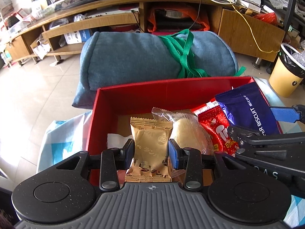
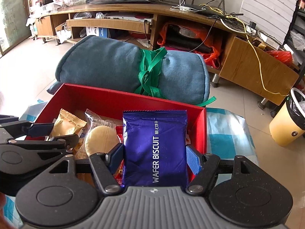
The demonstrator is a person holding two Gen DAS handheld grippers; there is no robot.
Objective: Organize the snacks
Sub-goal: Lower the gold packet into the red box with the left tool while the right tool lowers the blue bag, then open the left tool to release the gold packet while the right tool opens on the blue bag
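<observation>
A red box point(image 1: 133, 93) point(image 2: 106, 97) stands on a checked cloth. My left gripper point(image 1: 151, 148) is shut on a gold snack packet point(image 1: 150, 145), held upright over the box's left part; the packet also shows in the right wrist view point(image 2: 66, 126). My right gripper point(image 2: 154, 156) is shut on a purple wafer biscuit packet point(image 2: 154, 148) over the box's right side; it shows in the left wrist view too point(image 1: 246, 106). Inside the box lie a clear-wrapped round biscuit point(image 1: 188, 131) point(image 2: 101, 139) and a red snack packet point(image 1: 217, 126).
A rolled blue cushion point(image 1: 133, 57) point(image 2: 106, 66) tied with green strap lies behind the box. A wooden TV cabinet point(image 1: 247, 28) with cables runs along the back. A yellow bin point(image 1: 287, 70) point(image 2: 287, 126) stands at the right. A blue-white checked cloth point(image 2: 228, 133) covers the surface.
</observation>
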